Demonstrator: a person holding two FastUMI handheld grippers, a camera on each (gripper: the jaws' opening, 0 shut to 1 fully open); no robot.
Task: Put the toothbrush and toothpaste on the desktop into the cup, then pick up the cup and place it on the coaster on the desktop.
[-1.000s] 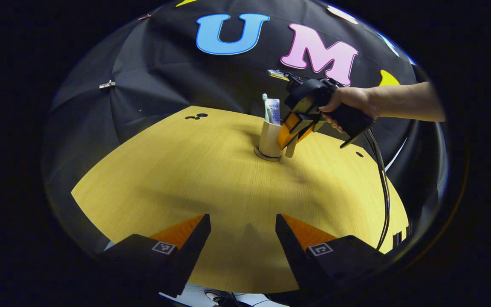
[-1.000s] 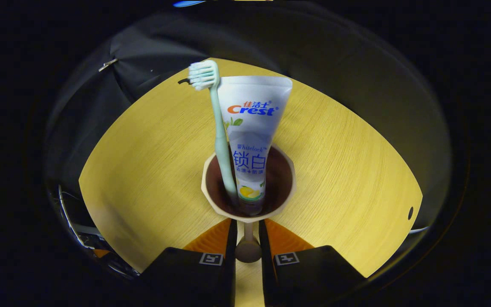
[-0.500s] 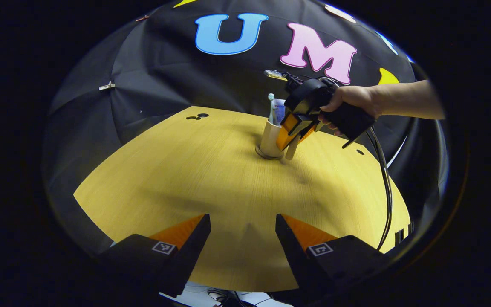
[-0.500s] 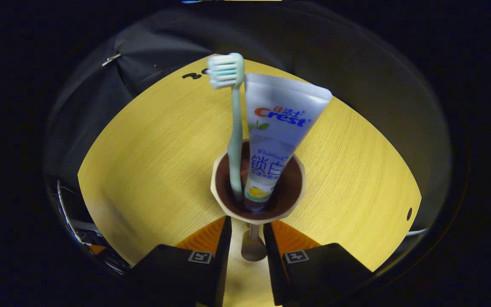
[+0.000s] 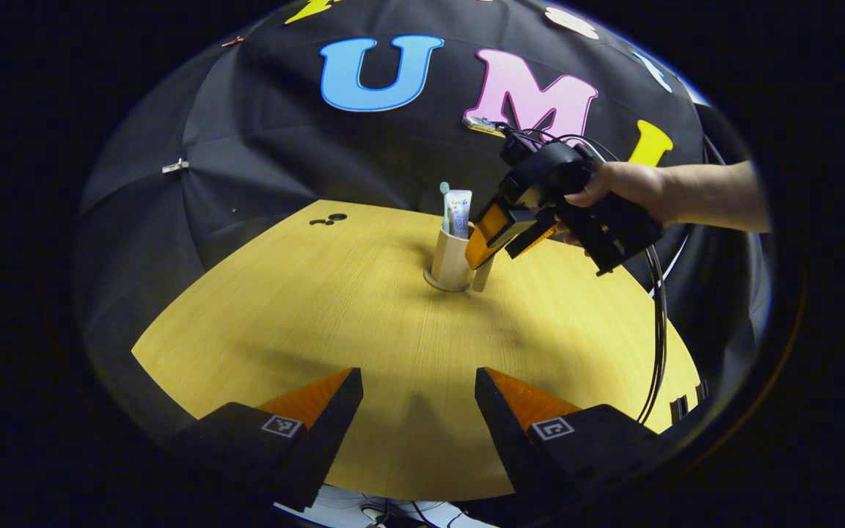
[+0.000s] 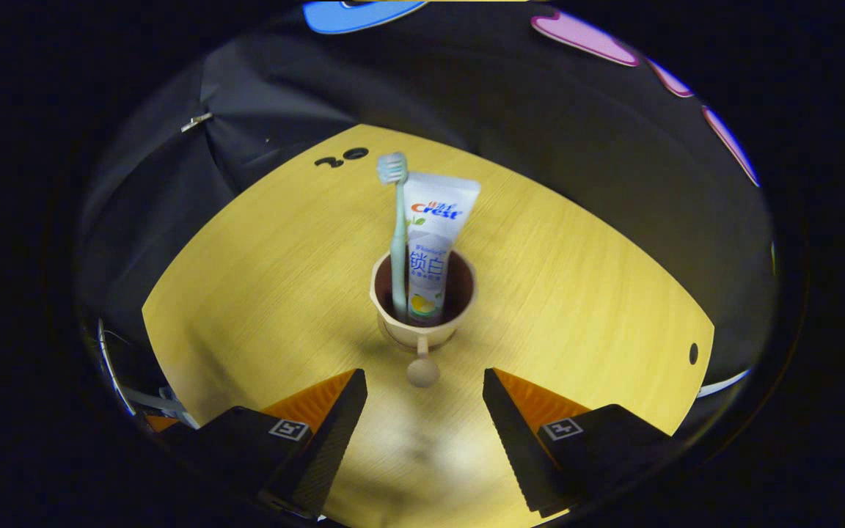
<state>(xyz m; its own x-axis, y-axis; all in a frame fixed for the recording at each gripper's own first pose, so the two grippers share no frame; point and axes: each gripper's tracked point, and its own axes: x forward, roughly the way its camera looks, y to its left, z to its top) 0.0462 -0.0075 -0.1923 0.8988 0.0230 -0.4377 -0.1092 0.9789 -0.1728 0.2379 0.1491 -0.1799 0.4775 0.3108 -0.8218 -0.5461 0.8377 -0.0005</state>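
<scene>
The cup stands upright on the coaster mid-desk, holding the toothbrush and toothpaste. It looks rigid and light, likely top-heavy with 2 tall items; the side handle is judged the best hold. The right gripper is wide open just short of the handle, holding nothing; the left gripper is wide open, well apart.

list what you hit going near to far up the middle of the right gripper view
right gripper with its fingers apart → cup handle → cup → toothbrush and toothpaste standing in it → bare desktop → booth wall
</scene>
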